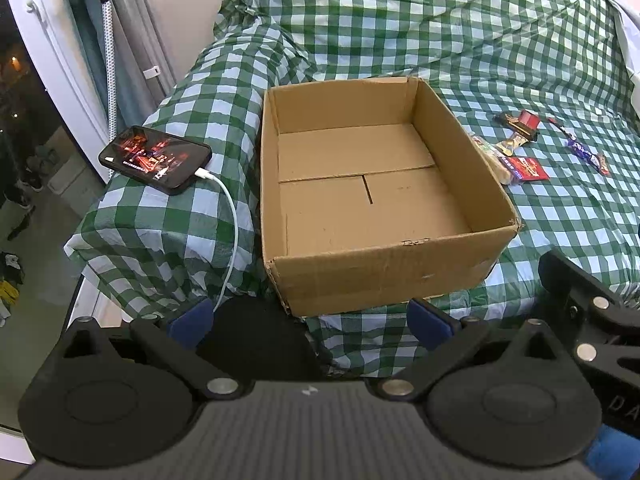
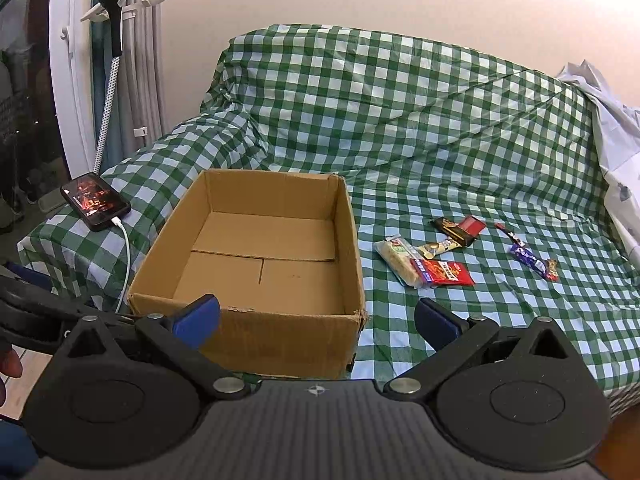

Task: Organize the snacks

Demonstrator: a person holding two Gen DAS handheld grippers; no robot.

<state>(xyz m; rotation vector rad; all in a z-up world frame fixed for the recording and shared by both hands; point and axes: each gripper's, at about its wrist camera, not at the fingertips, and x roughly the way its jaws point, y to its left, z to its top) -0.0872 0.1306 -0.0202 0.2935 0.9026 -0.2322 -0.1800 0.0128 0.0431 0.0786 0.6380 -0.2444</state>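
Observation:
An open cardboard box (image 1: 384, 272) (image 2: 256, 336) with nothing inside sits on a sofa under a green checked cloth (image 2: 400, 120). Right of the box lie several wrapped snacks: a pale biscuit pack (image 2: 398, 260), a red packet (image 2: 446, 273) (image 1: 530, 169), a dark and red bar (image 2: 460, 228) (image 1: 518, 122), and a purple bar (image 2: 530, 260) (image 1: 586, 152). My left gripper (image 1: 310, 324) hangs open just in front of the box. My right gripper (image 2: 318, 322) is open too, near the box's front right corner, with nothing between its fingers.
A phone (image 1: 156, 159) (image 2: 96, 201) on a white charging cable (image 1: 232, 232) rests on the sofa arm left of the box. A glass door and curtain (image 1: 120, 40) stand at the far left. White fabric (image 2: 616, 128) lies at the sofa's right end.

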